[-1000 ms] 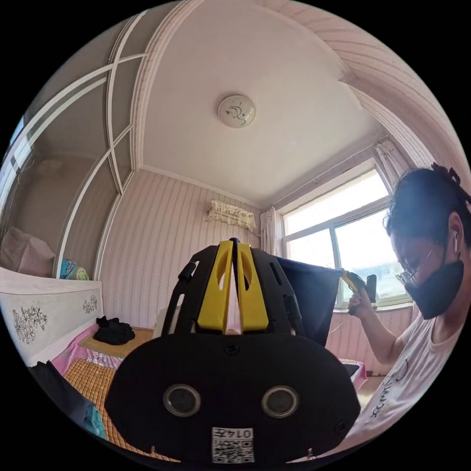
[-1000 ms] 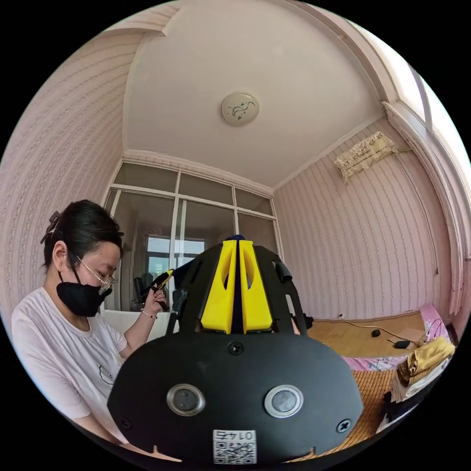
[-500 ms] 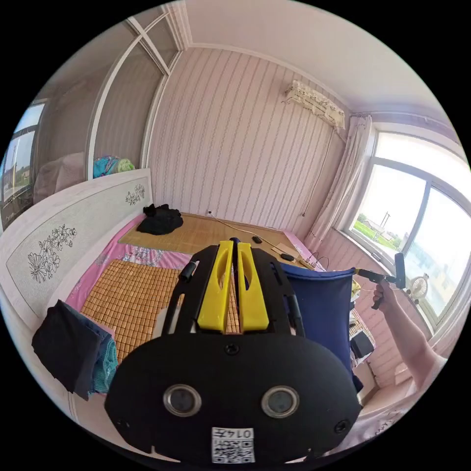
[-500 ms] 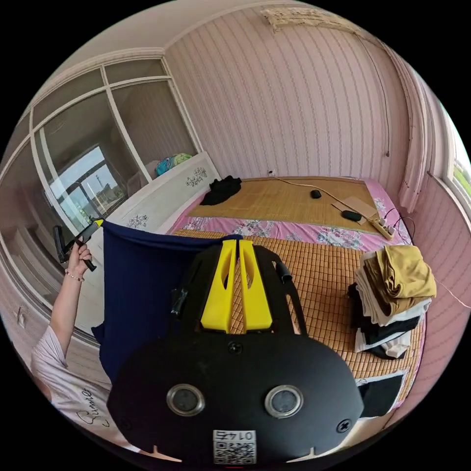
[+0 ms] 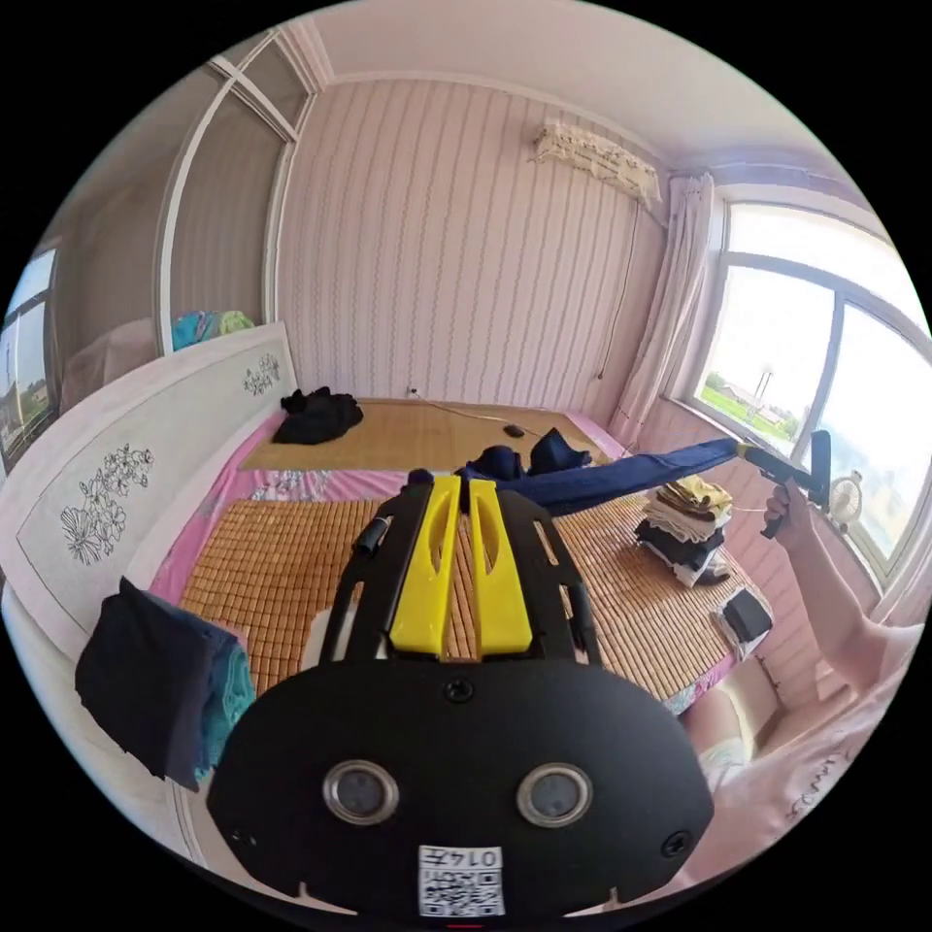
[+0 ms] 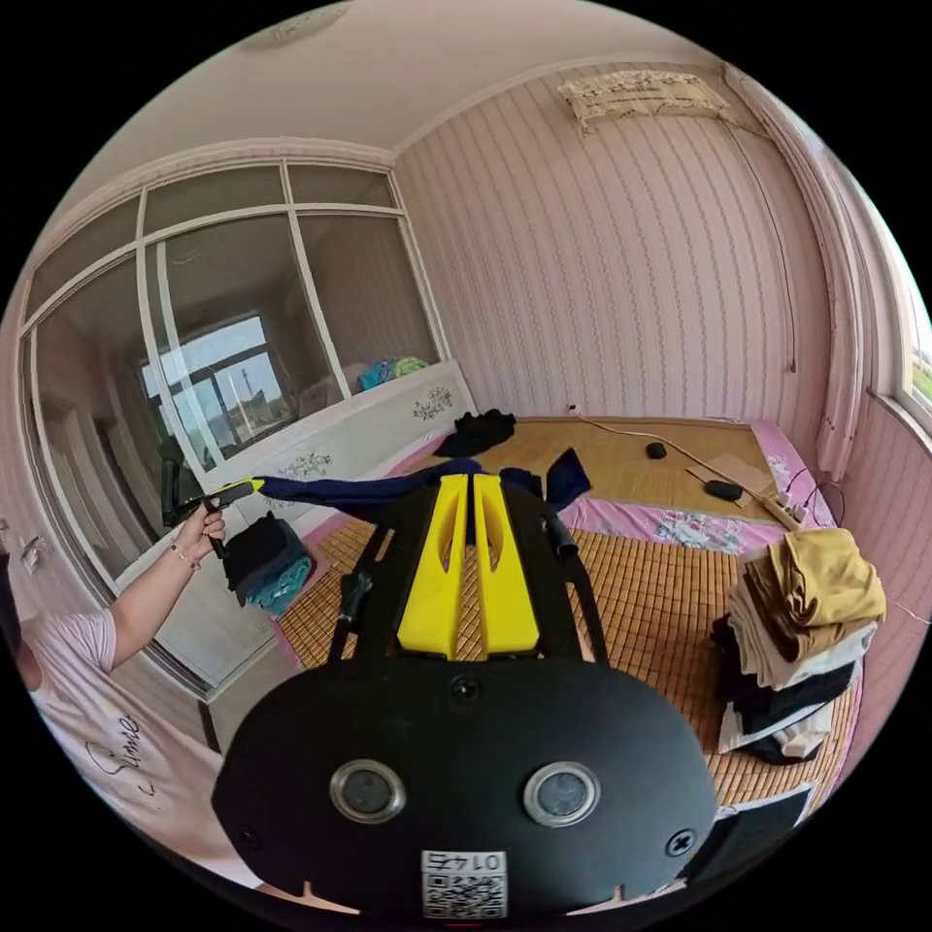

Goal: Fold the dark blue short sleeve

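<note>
In the left gripper view, the left gripper (image 5: 459, 481) had its two yellow jaws nearly together, and the dark blue shirt (image 5: 621, 478) was pinched at their tips. The shirt was stretched in the air above the bed (image 5: 272, 573), running to the right gripper (image 5: 746, 449), which a hand (image 5: 788, 505) held near the window (image 5: 825, 388). That gripper was clamped on the other end of the shirt. On the bed there were two bamboo mats. One loose black garment (image 5: 316, 413) lay on the far mat. One pile of folded clothes (image 5: 684, 529) stood on the near mat at the right, and one dark cloth (image 5: 146, 680) hung over the bed edge at the left.

In the right gripper view, a hand (image 6: 199, 529) held the left gripper (image 6: 254, 482) at the left, closed on the shirt (image 6: 335, 490). The shirt ran across to the right gripper (image 6: 471, 481), whose jaws stood almost together with the blue cloth between the tips. One sleeve (image 6: 566, 478) stood up just beside them. One pile of folded clothes (image 6: 801, 631) stood at the right. Two small dark things lay on the far mat, too small to name.
</note>
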Tool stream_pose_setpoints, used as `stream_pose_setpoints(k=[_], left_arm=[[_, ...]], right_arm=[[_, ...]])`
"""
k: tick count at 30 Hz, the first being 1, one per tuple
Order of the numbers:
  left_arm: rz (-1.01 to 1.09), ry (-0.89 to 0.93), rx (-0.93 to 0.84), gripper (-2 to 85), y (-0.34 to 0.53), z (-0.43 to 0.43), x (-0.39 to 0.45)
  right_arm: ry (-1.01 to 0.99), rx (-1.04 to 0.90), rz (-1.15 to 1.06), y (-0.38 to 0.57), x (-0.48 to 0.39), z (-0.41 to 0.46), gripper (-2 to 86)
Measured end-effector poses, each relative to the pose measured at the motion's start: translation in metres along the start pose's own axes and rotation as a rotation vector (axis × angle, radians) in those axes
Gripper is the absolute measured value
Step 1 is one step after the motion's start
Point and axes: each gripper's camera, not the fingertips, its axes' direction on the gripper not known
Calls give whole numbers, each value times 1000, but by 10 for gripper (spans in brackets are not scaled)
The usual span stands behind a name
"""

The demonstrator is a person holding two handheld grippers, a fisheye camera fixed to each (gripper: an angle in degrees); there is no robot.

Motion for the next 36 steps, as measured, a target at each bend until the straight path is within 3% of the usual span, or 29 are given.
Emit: stream_pose_setpoints(k=[9, 15, 24, 31, 36], left_arm=[[-193, 107, -476, -9, 211, 181, -15], [-184, 98, -670, -9, 281, 215, -2], [-162, 110, -729, -9, 326, 212, 11], [-173, 85, -752, -8, 331, 229, 18], [-189, 86, -759, -8, 337, 236, 25]], right_arm=[[112, -509, 389, 217, 89, 140, 5], [114, -704, 463, 289, 98, 165, 5], [141, -869, 346, 311, 80, 167, 16], [181, -870, 332, 302, 75, 200, 93], [274, -975, 302, 312, 75, 233, 30]])
